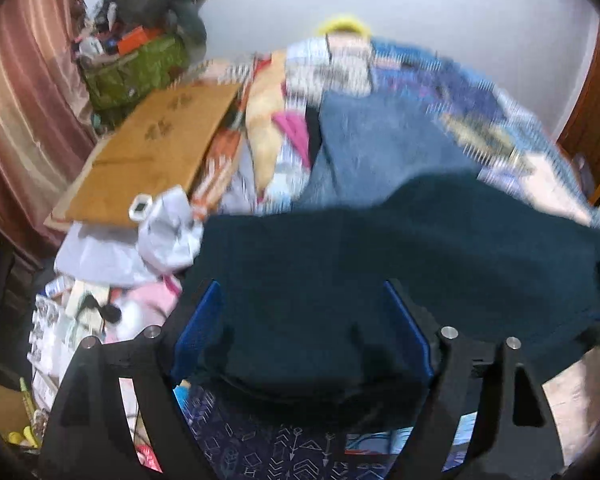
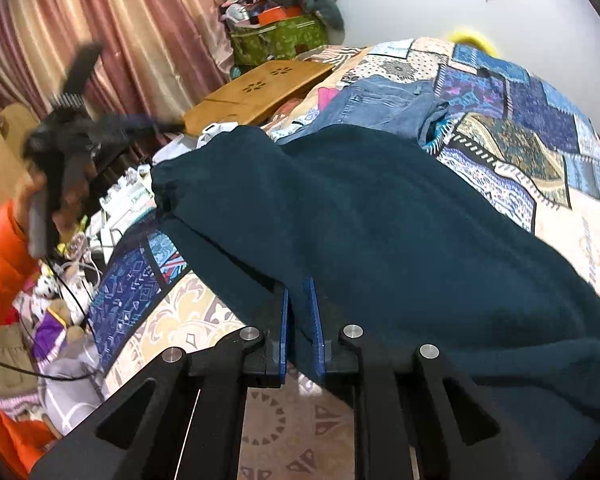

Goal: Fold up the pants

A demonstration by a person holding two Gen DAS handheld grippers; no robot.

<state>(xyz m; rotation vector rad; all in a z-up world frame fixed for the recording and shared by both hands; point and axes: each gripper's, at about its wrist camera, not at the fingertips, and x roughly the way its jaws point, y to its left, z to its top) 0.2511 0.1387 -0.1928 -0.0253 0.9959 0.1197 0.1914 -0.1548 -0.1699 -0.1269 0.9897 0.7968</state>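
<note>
Dark teal pants (image 2: pixel 380 220) lie spread across the patchwork bedspread (image 2: pixel 532 148). My right gripper (image 2: pixel 299 292) is shut on an edge of the pants, with the cloth pinched between its blue pads (image 2: pixel 283 320). In the left wrist view the pants (image 1: pixel 380 264) fill the middle. My left gripper (image 1: pixel 300 292) is open, its blue pads (image 1: pixel 198 328) wide apart on either side of the cloth. The left gripper also shows blurred at the far left of the right wrist view (image 2: pixel 64 136), held in a hand above the bed's edge.
Folded blue jeans (image 2: pixel 384 104) lie on the bed beyond the teal pants. A wooden lap desk (image 2: pixel 260 88) rests at the bed's far left edge. A green bag (image 2: pixel 280 38) of clutter stands by the curtain (image 2: pixel 100 32). Loose items and cables lie on the floor at left.
</note>
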